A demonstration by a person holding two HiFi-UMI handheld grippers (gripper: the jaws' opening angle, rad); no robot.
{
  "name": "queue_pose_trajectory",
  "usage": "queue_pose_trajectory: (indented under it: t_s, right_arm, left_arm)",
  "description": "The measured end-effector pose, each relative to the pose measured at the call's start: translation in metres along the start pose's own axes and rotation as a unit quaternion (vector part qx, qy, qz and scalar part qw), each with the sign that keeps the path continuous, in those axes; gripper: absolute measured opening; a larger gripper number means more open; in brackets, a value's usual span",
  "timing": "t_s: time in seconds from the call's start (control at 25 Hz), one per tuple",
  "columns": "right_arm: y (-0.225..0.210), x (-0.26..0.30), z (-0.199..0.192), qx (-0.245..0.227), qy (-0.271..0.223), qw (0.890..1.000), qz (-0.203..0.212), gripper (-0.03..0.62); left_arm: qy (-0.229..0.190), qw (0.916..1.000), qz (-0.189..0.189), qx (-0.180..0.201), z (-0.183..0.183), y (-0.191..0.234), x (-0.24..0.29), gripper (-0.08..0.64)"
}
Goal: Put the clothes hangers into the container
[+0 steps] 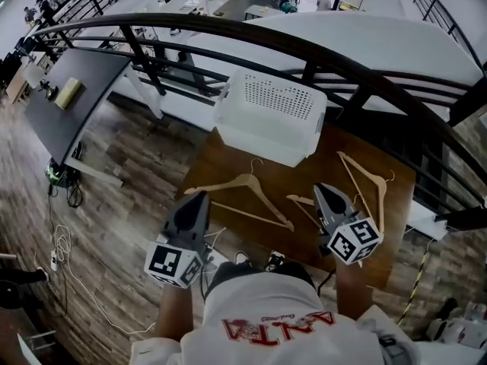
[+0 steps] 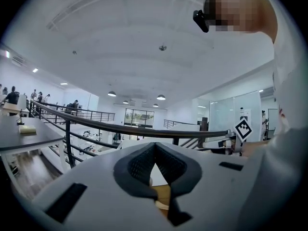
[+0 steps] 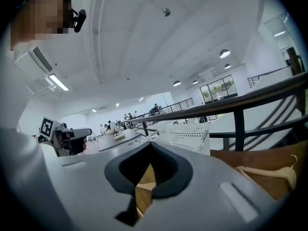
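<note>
Three wooden clothes hangers lie on the brown table (image 1: 399, 211): a left one (image 1: 243, 192), a middle one (image 1: 304, 204) and a right one (image 1: 369, 185). Behind them, at the table's far edge, stands the white perforated container (image 1: 270, 116), also in the right gripper view (image 3: 185, 137). My left gripper (image 1: 199, 195) hovers near the left hanger's left end, shut and empty (image 2: 154, 146). Just above the middle hanger, partly hiding it, my right gripper (image 1: 318, 188) is shut with nothing in it (image 3: 150, 144). A hanger (image 3: 269, 170) shows low on the right of that view.
A black curved railing (image 1: 304, 48) runs just behind the table and container, with an open drop beyond. A grey desk (image 1: 68, 97) stands on the wooden floor to the left, and cables (image 1: 65, 242) trail beside it. My white shirt (image 1: 274, 318) fills the bottom edge.
</note>
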State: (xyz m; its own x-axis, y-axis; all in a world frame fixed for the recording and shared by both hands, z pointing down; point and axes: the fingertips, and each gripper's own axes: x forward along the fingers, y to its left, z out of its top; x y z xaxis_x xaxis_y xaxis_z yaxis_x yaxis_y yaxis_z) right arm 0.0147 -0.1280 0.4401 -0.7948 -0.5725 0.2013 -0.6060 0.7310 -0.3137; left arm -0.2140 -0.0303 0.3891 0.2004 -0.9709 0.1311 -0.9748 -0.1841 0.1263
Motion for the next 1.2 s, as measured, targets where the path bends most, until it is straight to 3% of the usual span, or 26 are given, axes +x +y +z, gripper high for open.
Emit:
queue_pose_trajectory:
  t_s: [0.24,0.48,0.68,0.88,1.04,1.08,1.12,1.2]
  right_arm:
    - [-0.049,-0.014,0.004,0.000,0.005,1.000,0.005,0.002]
    - [-0.070,-0.024,0.003,0.009,0.003,1.000,-0.014,0.002]
    - [-0.058,-0.010,0.006,-0.014,0.021,0.999,-0.030,0.002]
    - [-0.029,0.030,-0.014,-0.059,0.082,0.995,-0.020,0.002]
    - [-0.010,0.081,-0.049,-0.105,0.170,0.980,-0.025,0.003]
    - [-0.006,0.093,-0.062,-0.129,0.200,0.971,-0.028,0.025]
    - [-0.001,0.105,-0.075,-0.152,0.227,0.962,-0.027,0.113]
    - [0.007,0.126,-0.099,-0.176,0.269,0.947,-0.018,0.130]
  left_arm:
    - [0.008,0.9999,0.005,-0.004,0.001,-0.041,0.031,0.008]
    - [0.018,0.9995,-0.024,0.004,0.002,-0.059,0.058,0.008]
    - [0.012,0.9984,-0.055,-0.003,0.002,-0.045,0.075,0.008]
    - [0.010,0.9977,-0.063,-0.024,-0.006,-0.001,0.081,0.008]
    - [0.021,0.9974,-0.055,-0.040,-0.018,0.044,0.077,0.008]
    - [0.024,0.9973,-0.054,-0.043,-0.022,0.054,0.076,0.008]
    - [0.028,0.9972,-0.054,-0.044,-0.027,0.063,0.075,0.008]
    - [0.034,0.9969,-0.052,-0.048,-0.035,0.077,0.073,0.008]
